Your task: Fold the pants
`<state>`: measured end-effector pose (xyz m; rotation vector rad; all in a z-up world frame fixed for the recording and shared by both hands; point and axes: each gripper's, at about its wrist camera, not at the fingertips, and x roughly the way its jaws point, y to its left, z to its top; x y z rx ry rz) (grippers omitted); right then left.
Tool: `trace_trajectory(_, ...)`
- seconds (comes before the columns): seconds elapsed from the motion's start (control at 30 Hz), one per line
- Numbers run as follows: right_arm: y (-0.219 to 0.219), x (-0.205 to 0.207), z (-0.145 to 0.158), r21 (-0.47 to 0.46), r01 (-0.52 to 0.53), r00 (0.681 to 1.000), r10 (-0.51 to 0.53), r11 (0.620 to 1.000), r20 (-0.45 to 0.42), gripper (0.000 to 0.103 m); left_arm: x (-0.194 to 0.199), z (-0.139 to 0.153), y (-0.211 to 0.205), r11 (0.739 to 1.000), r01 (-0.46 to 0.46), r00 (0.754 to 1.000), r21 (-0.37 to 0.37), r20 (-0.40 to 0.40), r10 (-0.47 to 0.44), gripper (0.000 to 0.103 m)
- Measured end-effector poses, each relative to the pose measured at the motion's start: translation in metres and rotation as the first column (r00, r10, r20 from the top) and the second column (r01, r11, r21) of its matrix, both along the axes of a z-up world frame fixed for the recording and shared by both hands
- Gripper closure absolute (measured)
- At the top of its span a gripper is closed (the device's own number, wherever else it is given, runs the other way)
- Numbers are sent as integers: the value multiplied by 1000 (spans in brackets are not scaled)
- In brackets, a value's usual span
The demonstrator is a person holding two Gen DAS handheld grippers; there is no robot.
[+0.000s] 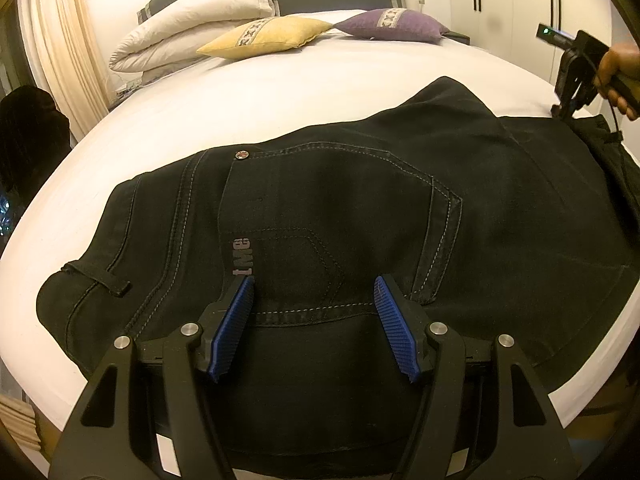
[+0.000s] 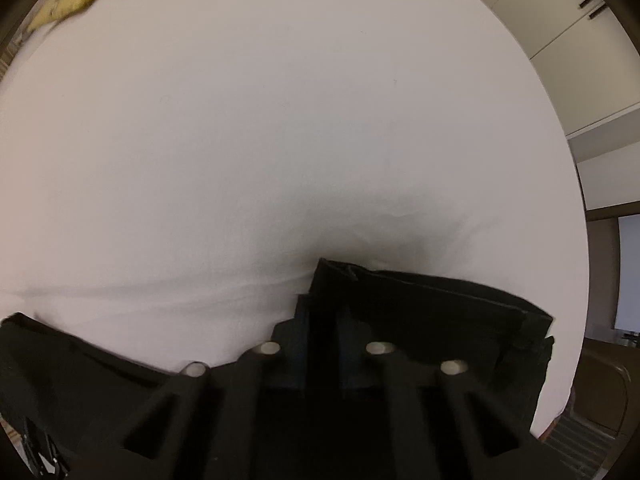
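Two grippers in play. Left gripper (image 1: 314, 292) angled down over the waist end of the black pants (image 1: 360, 208), blue pads (image 1: 234, 328) spread apart, nothing between them, resting at the back pocket (image 1: 340, 220). Right gripper (image 2: 324, 320) pointed straight down, jaws nearly together, clamped on a pants leg hem (image 2: 420, 300), which stood raised off the sheet. Pants lay flat across white bed (image 1: 260, 92). Hand (image 1: 618, 76) w/ right unit at far edge. Further back: yellow cushion (image 1: 264, 36), purple cushion (image 1: 394, 24), folded duvet (image 1: 192, 20).

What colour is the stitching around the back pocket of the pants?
Light grey on the black pants, clearest in the left wrist view.
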<state>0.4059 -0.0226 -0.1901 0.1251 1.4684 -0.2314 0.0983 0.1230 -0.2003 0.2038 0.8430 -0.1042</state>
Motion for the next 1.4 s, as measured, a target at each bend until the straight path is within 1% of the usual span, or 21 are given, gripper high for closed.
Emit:
trace_trajectory(0.1, 8, -12, 31, 33, 6, 995, -9, 999, 95, 92, 0, 0, 0, 1000, -1, 1000, 4, -2, 1, 41)
trace_trajectory(0.17, 5, -26, 52, 107, 27, 985, -45, 994, 168, 92, 0, 1, -1, 1000, -3, 1000, 9, -5, 3, 41)
trace_trajectory(0.23, 1, -43, 70, 151, 47, 971, -81, 987, 223, 92, 1, 1, -3, 1000, -6, 1000, 14, -9, 6, 41)
trace_trajectory(0.27, -2, -55, 81, 199, 50, 957, -103, 979, 270, 92, 1, 1, -4, 1000, -9, 1000, 16, -12, 9, 41)
trace_trajectory(0.33, 4, -76, 99, 241, 75, 936, -152, 968, 318, 92, 2, 1, -6, 1000, -11, 1000, 22, -16, 12, 41)
trace_trajectory(0.4, -19, -98, 104, 302, 91, 906, -205, 949, 370, 92, 4, 2, -7, 1000, -13, 1000, 28, -22, 14, 41)
trace_trajectory(0.43, -53, -105, 97, 316, 105, 896, -227, 943, 381, 92, 5, 1, -8, 999, -14, 1000, 29, -26, 15, 41)
trace_trajectory(0.5, -85, -136, 92, 351, 138, 868, -284, 926, 407, 93, 7, 1, -9, 999, -15, 999, 35, -32, 16, 41)
trace_trajectory(0.53, -90, -154, 90, 364, 155, 858, -308, 919, 411, 93, 8, 1, -10, 999, -15, 999, 38, -34, 16, 41)
trace_trajectory(0.57, -112, -170, 80, 380, 180, 846, -340, 907, 411, 99, 9, 1, -11, 999, -14, 999, 42, -36, 16, 41)
trace_trajectory(0.67, -162, -206, 49, 459, 245, 807, -442, 854, 392, 99, 13, 1, -15, 998, -15, 999, 60, -49, 18, 41)
trace_trajectory(0.73, -169, -229, 31, 498, 275, 784, -492, 822, 379, 99, 15, 1, -18, 997, -17, 998, 72, -59, 22, 41)
trace_trajectory(0.77, -194, -221, 19, 503, 284, 780, -502, 816, 374, 99, 17, 1, -19, 997, -20, 998, 75, -65, 25, 41)
trace_trajectory(0.8, -198, -226, 12, 510, 295, 773, -516, 808, 369, 99, 18, 1, -20, 997, -22, 997, 80, -70, 28, 41)
trace_trajectory(0.83, -214, -221, 0, 519, 304, 767, -528, 799, 364, 99, 19, 2, -22, 996, -25, 997, 84, -74, 31, 41)
trace_trajectory(0.87, -223, -231, -8, 531, 314, 759, -544, 787, 358, 99, 21, 2, -24, 995, -27, 996, 91, -79, 34, 41)
trace_trajectory(0.93, -225, -247, -14, 550, 321, 746, -564, 771, 355, 99, 24, 2, -29, 994, -32, 995, 108, -88, 42, 41)
trace_trajectory(0.97, -258, -274, -37, 557, 320, 742, -568, 767, 355, 99, 25, 2, -31, 993, -36, 995, 116, -91, 47, 41)
trace_trajectory(1.1, -274, -286, -51, 598, 312, 717, -596, 738, 362, 99, 28, 2, -39, 990, -61, 993, 131, -92, 73, 41)
trace_trajectory(1.23, -283, -292, -48, 614, 304, 693, -611, 728, 382, 99, 28, 6, -50, 983, -96, 991, 154, -77, 109, 41)
trace_trajectory(1.4, -295, -300, -38, 607, 282, 680, -601, 743, 420, 99, 27, 8, -59, 984, -104, 990, 145, -79, 116, 41)
